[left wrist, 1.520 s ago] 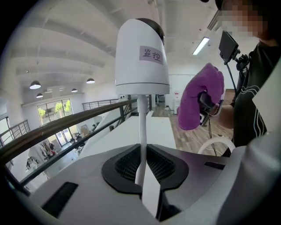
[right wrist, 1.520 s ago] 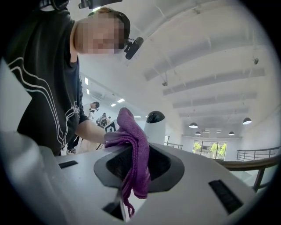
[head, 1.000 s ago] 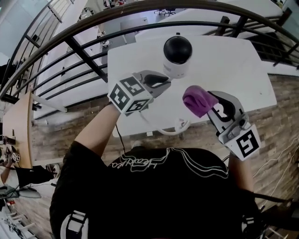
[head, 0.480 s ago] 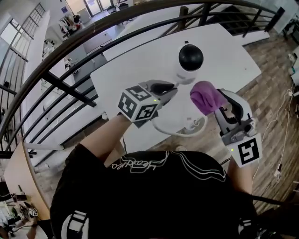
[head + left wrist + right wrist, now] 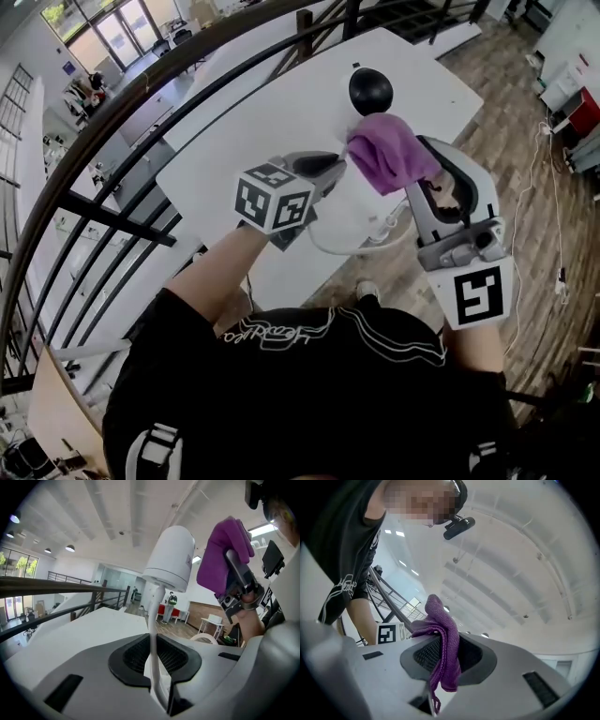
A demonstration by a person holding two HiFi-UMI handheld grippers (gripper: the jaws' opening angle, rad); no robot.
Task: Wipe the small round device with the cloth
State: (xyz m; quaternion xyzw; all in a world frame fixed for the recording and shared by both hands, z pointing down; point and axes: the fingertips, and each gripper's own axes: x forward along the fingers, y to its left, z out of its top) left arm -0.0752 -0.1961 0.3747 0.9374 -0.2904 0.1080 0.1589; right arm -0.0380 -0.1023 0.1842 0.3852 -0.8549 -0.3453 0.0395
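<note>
The small round device [image 5: 369, 91] has a black dome on a white body and shows over the white table [image 5: 244, 141]. In the left gripper view the white device [image 5: 170, 557] rises above my jaws. My left gripper [image 5: 326, 169] is shut on its white cable [image 5: 153, 634], which runs up to the body. My right gripper [image 5: 412, 169] is shut on a bunched purple cloth [image 5: 386, 150]. The cloth lies against the device's white body just below the dome and hides most of it. The purple cloth [image 5: 443, 644] hangs over the right jaws [image 5: 440, 667], and the cloth [image 5: 222, 557] also shows beside the device.
A black metal railing [image 5: 122, 131] curves along the table's far and left sides. A loop of the white cable [image 5: 370, 242] hangs at the table's near edge over the wooden floor [image 5: 525, 187]. My own black shirt [image 5: 309, 394] fills the lower part of the head view.
My right gripper has risen and swung left with the cloth, from beside the device to against its white body. The left gripper stays at the device. The head view has tilted.
</note>
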